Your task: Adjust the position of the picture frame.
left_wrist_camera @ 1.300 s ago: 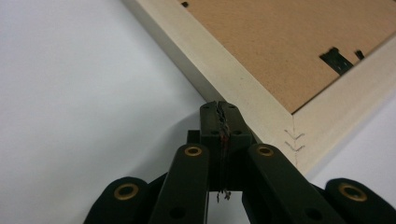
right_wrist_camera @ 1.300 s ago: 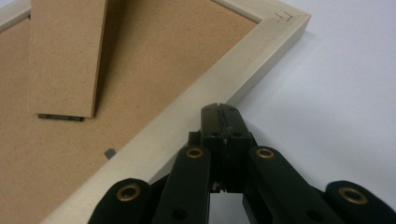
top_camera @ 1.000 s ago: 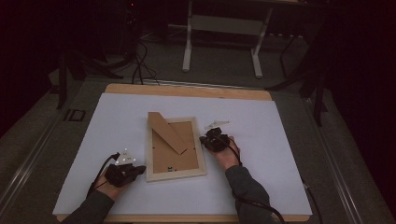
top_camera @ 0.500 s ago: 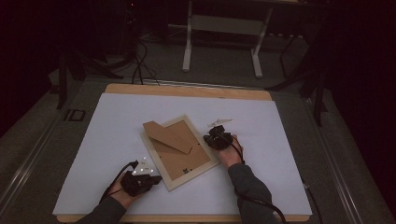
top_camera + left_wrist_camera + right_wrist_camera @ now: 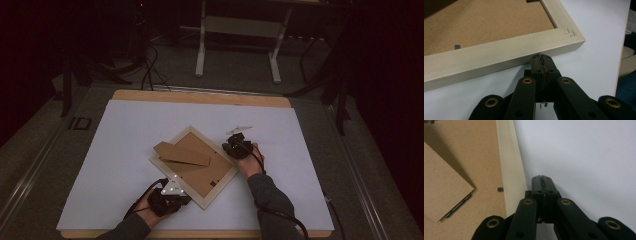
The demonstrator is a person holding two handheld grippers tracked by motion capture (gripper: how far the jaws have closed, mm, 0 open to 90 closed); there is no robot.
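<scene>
At the near edge of the desk (image 5: 120, 130), with its white sheet over a wooden top, the left gripper (image 5: 176, 192) rests with its jaws pressed fully together and nothing between them. In the left gripper view its closed tip (image 5: 541, 58) touches, or all but touches, the outer side of the pale wooden picture frame (image 5: 506, 53), close to a mitred corner that lies to the right.

The frame (image 5: 214, 196) lies face down, turned like a diamond, so its brown fibreboard backing (image 5: 200, 172) faces up. Its long axis runs from near right to far left. A brown cardboard easel flap (image 5: 181, 153) lies across the far-left part of the backing, partly lifted off it. The frame holds only this backing board, kept in by small dark tabs.

Farther off, at the frame's right corner, the right gripper (image 5: 234, 147) is also shut on nothing. In the right gripper view its tip (image 5: 542, 180) rests on bare white surface just beside the frame rail (image 5: 510, 167), which lies to its left; they look apart.

The left gripper seems the one placed to push, the right to brace the far corner as a pivot. Just beyond the right gripper lies a small clear, flat piece (image 5: 239, 129), too small to identify.
</scene>
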